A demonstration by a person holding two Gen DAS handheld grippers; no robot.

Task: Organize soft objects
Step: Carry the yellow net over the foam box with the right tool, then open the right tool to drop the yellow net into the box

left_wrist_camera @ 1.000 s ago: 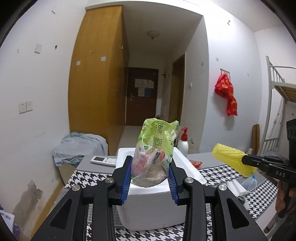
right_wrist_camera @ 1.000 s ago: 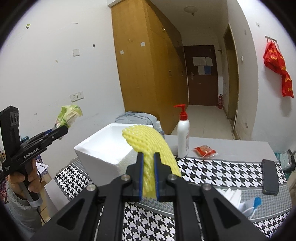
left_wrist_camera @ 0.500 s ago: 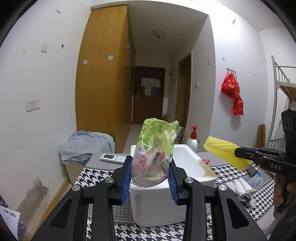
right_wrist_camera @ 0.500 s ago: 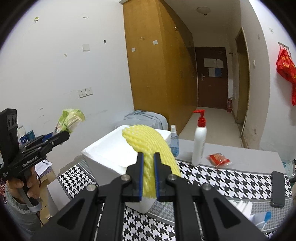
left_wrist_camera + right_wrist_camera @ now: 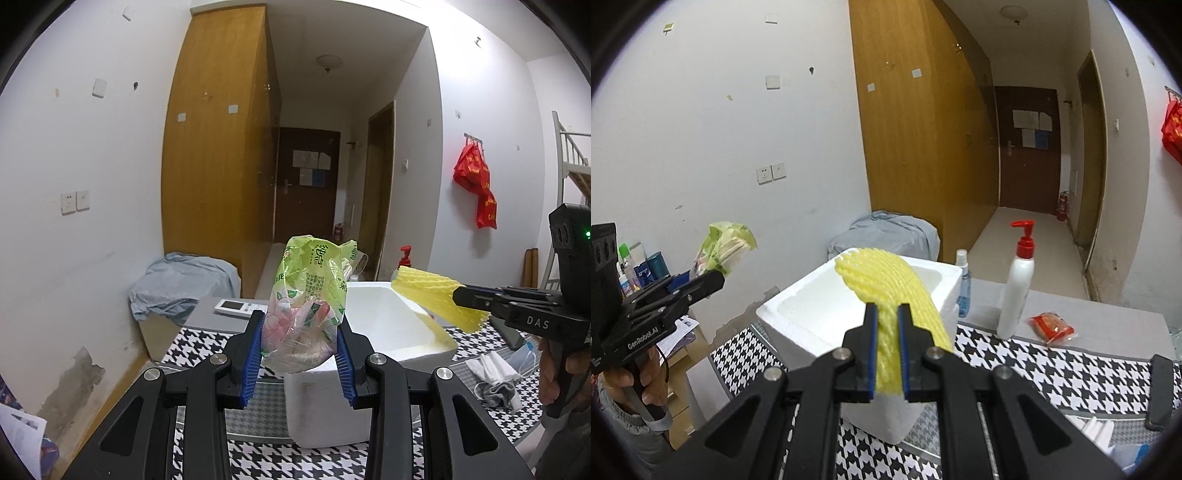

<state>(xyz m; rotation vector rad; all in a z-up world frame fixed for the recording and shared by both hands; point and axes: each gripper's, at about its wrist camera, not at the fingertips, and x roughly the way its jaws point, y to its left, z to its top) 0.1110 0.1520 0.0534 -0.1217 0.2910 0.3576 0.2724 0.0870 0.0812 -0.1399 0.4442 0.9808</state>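
Left gripper (image 5: 300, 349): jaws partly apart, blue pads pressed against both sides of a crinkled green plastic bag (image 5: 308, 295), gripped and held upright in the air in front of the white foam box (image 5: 373, 354). Bag's contents hard to make out through the clear lower film; pinkish shapes only.

Right gripper (image 5: 886, 349): jaws nearly closed, pinching a yellow foam net sleeve (image 5: 892, 291) that arches up and away over the near edge of the foam box. Lower end of the sleeve hidden between the pads.

Foam box open-topped, resting on the houndstooth tabletop (image 5: 1052, 369); its inside floor not visible from either view. White pump bottle (image 5: 1015, 288) with red top upright beside the box, small red packet (image 5: 1051, 326) just to its right. Dark flat object (image 5: 1161, 391) at the right edge, too cut off to identify. Bearing hand (image 5: 631, 380) partly out of frame at lower left.
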